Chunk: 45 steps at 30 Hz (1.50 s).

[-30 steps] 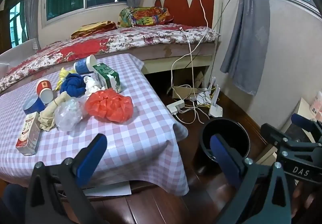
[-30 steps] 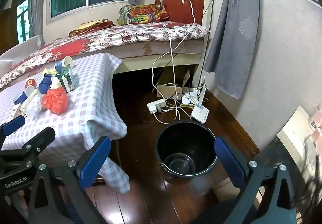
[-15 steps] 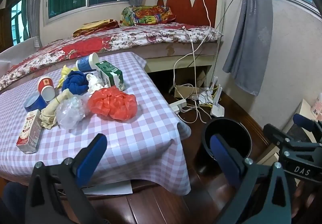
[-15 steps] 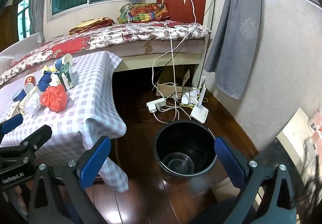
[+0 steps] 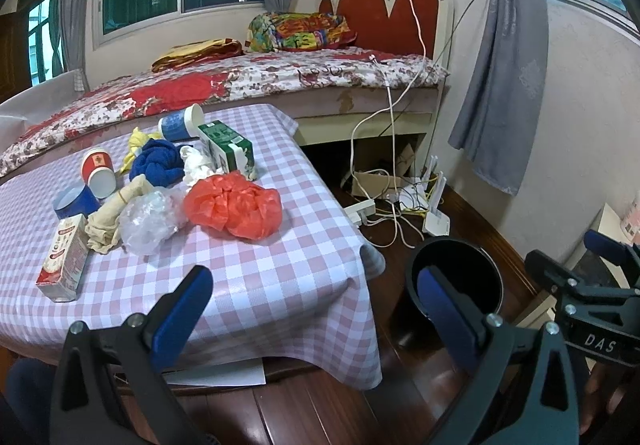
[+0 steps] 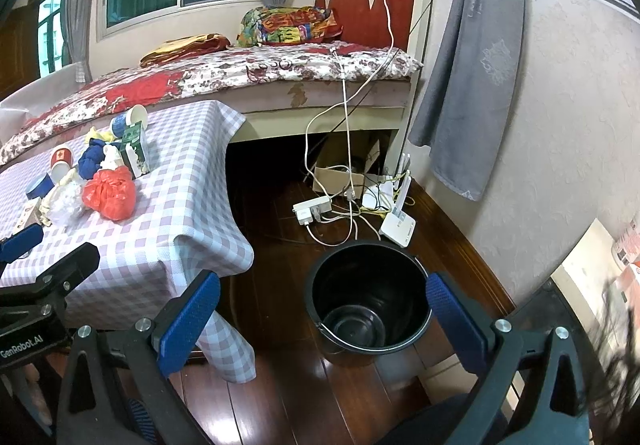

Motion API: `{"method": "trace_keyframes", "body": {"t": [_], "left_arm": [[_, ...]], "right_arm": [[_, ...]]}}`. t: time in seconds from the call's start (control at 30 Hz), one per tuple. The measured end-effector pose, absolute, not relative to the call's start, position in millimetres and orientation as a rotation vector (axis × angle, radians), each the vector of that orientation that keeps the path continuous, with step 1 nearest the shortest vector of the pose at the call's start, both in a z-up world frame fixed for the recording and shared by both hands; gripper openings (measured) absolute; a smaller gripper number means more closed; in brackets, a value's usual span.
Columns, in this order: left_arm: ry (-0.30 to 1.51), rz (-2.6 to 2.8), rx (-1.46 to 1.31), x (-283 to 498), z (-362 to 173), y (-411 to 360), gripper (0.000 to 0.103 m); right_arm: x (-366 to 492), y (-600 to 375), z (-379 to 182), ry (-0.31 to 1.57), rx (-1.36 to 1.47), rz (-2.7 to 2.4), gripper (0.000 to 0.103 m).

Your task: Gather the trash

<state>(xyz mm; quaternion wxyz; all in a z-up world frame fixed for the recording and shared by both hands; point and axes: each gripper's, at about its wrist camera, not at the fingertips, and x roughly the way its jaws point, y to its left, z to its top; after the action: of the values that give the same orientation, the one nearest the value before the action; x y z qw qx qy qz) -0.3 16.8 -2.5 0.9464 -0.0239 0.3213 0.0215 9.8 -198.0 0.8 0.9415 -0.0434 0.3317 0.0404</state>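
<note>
1. The left gripper (image 5: 314, 295) hangs released over the near edge of the surface (image 5: 280, 277), which is covered in a pink-and-white checked cloth; its blue-padded jaws are spread wide and hold nothing.
2. The right gripper (image 6: 322, 303) is also released and empty, its jaws wide apart above the dark wooden floor (image 6: 280, 385), framing the round black plastic bucket (image 6: 368, 309).
3. The bucket stands upright on the floor just beside the surface's corner, and nothing shows inside it.
4. The trash lies in a cluster on the left part of the surface. Nearest its middle is a crumpled red plastic bag (image 5: 236, 207), touching a crumpled clear plastic bag (image 5: 150, 221) on its left.
5. A beige twisted cloth (image 5: 114, 215) lies against the clear bag, and a small red-and-white carton (image 5: 64, 257) lies beside it, near the front edge.
6. Behind these sit a knotted blue cloth (image 5: 156, 163), a white crumpled tissue (image 5: 196, 165), a yellow cloth (image 5: 136, 143) and a green-and-white milk carton (image 5: 230, 151) standing upright.
7. A blue paper cup (image 5: 180, 125) lies on its side at the back, a red-and-white paper cup (image 5: 99, 173) lies tipped on the left, and a dark blue round cup (image 5: 74, 203) sits just in front of it.
8. A white power strip (image 6: 312, 209) with tangled cables lies on the floor beyond the bucket, near the bed (image 6: 240, 73).
</note>
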Motion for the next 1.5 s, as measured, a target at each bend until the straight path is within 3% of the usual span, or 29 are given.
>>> {"method": "trace_keyframes", "body": {"t": [1.5], "left_arm": [[0.657,0.052,-0.063,-5.0,-5.5,18.9,0.103]], "right_arm": [[7.8,-195.4,1.4,0.677,-0.089,0.089,0.103]]}}
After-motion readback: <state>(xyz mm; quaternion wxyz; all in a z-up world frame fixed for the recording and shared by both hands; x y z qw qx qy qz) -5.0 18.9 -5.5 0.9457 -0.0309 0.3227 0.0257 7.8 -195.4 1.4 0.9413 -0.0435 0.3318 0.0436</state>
